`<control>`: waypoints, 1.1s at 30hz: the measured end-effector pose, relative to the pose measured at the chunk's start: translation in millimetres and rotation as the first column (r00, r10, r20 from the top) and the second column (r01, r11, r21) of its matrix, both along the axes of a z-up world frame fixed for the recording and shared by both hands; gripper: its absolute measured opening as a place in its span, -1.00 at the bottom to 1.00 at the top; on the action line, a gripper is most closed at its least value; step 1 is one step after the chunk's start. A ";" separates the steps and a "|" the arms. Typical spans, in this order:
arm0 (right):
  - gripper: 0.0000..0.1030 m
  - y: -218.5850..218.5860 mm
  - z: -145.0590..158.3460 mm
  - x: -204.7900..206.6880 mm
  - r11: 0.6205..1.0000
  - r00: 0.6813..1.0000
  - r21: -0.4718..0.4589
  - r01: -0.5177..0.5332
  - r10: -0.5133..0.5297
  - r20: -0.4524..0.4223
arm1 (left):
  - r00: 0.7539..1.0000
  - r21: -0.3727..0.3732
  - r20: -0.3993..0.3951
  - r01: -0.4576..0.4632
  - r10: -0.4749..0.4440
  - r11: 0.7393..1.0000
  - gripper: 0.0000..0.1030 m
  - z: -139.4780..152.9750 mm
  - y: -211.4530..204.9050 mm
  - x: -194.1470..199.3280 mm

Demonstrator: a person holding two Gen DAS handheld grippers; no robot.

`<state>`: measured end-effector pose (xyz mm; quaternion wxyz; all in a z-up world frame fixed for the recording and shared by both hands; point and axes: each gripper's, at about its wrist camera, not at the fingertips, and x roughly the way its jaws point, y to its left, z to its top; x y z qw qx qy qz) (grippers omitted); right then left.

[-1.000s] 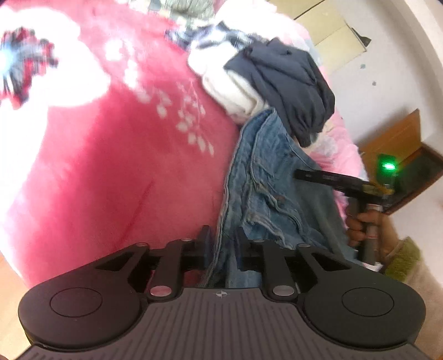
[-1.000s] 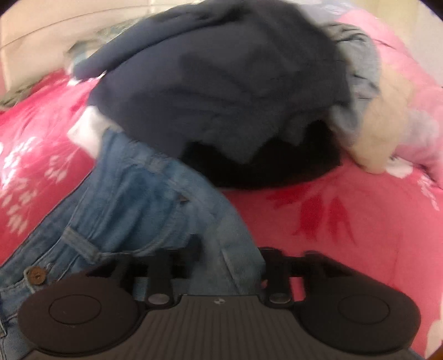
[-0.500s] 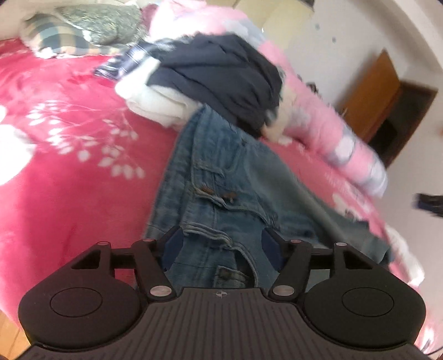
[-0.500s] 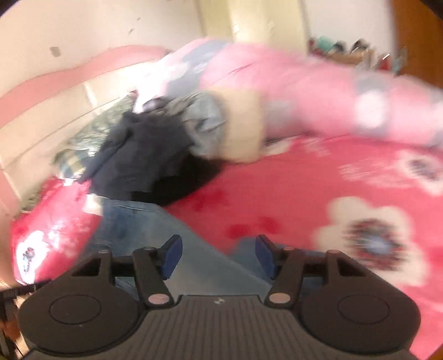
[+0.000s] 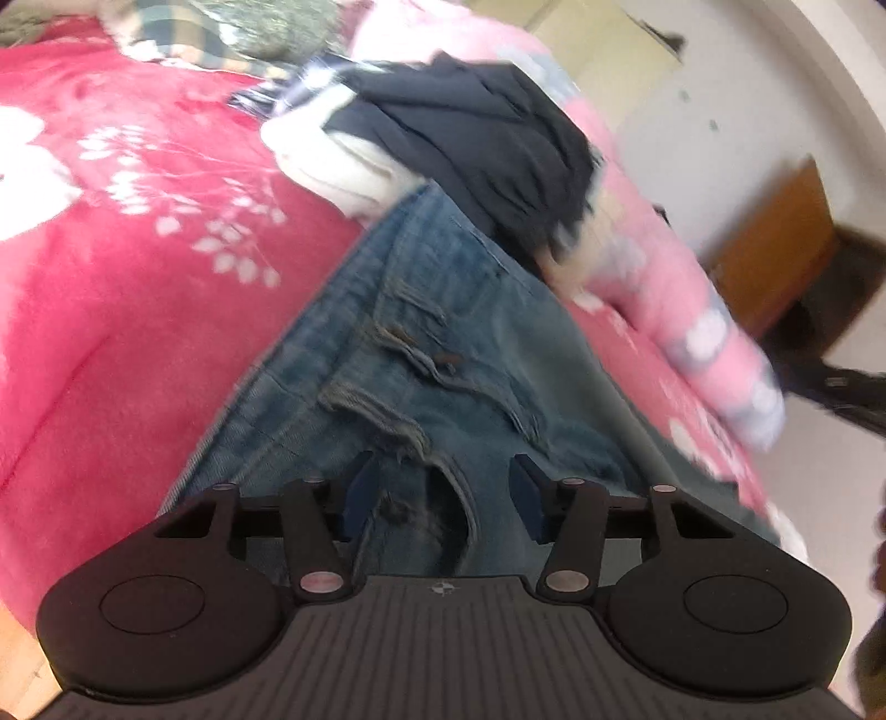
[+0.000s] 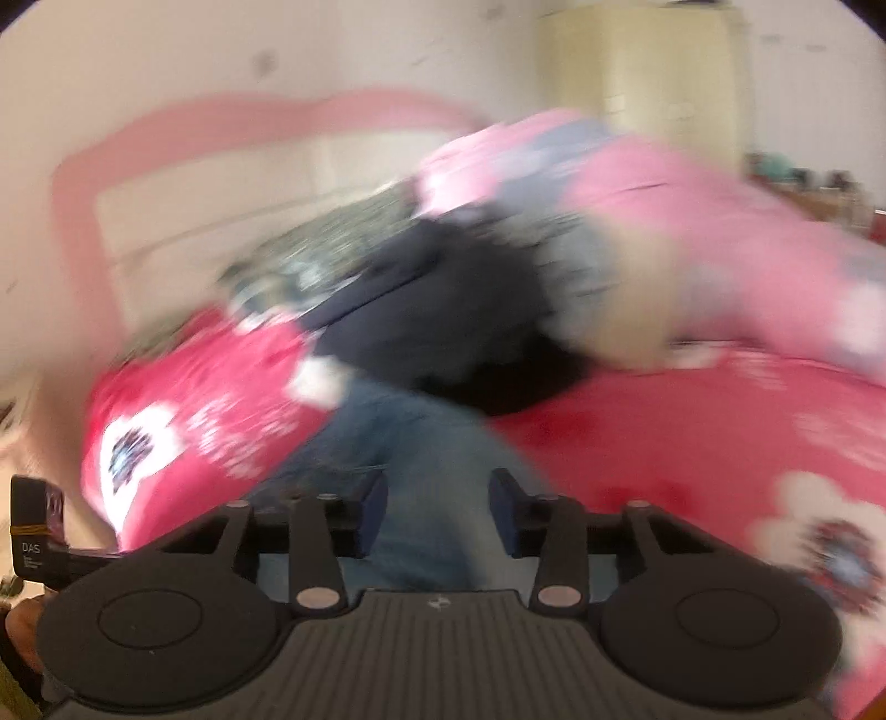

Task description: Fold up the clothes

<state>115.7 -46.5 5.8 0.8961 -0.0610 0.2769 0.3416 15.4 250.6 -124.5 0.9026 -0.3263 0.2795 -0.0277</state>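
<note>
On the bed: a red floral blanket (image 5: 138, 310) covered the mattress, and blue jeans (image 5: 421, 354) lay spread across it, the waist end toward the cameras and the far end running under a heap of clothes.
Left gripper (image 5: 440, 493): its jaws were closing over the waistband of the jeans; denim lay between the blue pads, but a gap showed on each side and the pads did not press it.
Right gripper (image 6: 437, 507): its jaws were closing too, with blurred denim (image 6: 410, 443) between them and the pads apart from it; nothing was grasped.
Heap in the way: a dark navy garment (image 5: 487, 144) lay on top of a white garment (image 5: 343, 166), both overlapping the far end of the jeans.
Beside the heap: a pink quilt (image 5: 681, 299) ran along the far edge of the bed, with a cream-coloured piece (image 6: 637, 310) touching the navy garment.
Farther back: a plaid and grey-green bundle (image 5: 221, 27) sat near the headboard (image 6: 232, 166), which was white with a pink frame.
Room edge: a wooden door (image 5: 775, 243) and a pale cupboard (image 6: 653, 72) stood against the walls.
Hard to make out: the right wrist view was heavily smeared, so folds and seams there could not be read.
Cut off: the other gripper's body (image 6: 39, 526) showed only at the left edge of the right wrist view, and a dark blurred shape (image 5: 853, 387) at the right edge of the left wrist view could not be identified.
</note>
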 end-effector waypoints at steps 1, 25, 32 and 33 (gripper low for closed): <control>-0.31 21.1 -7.9 8.4 1.000 1.000 -0.013 -0.027 0.027 -0.002 | 1.000 -0.014 0.004 -0.013 0.013 1.000 -0.01 -0.9 1.0 1.3; -0.57 195.5 -137.7 92.9 0.884 0.941 -0.329 -0.331 0.335 -0.045 | 0.948 0.039 0.026 -0.318 0.318 0.947 -0.95 -16.8 -7.8 13.0; -0.96 199.3 -125.0 75.2 0.900 0.954 -0.352 -0.257 0.295 0.059 | 0.923 0.027 0.099 -0.377 0.373 0.926 -0.96 -8.4 -6.5 -2.4; -0.96 198.4 -122.2 75.1 0.910 0.956 -0.332 -0.250 0.287 0.065 | 0.918 0.025 0.110 -0.386 0.381 0.922 -0.96 -6.5 -5.5 -4.6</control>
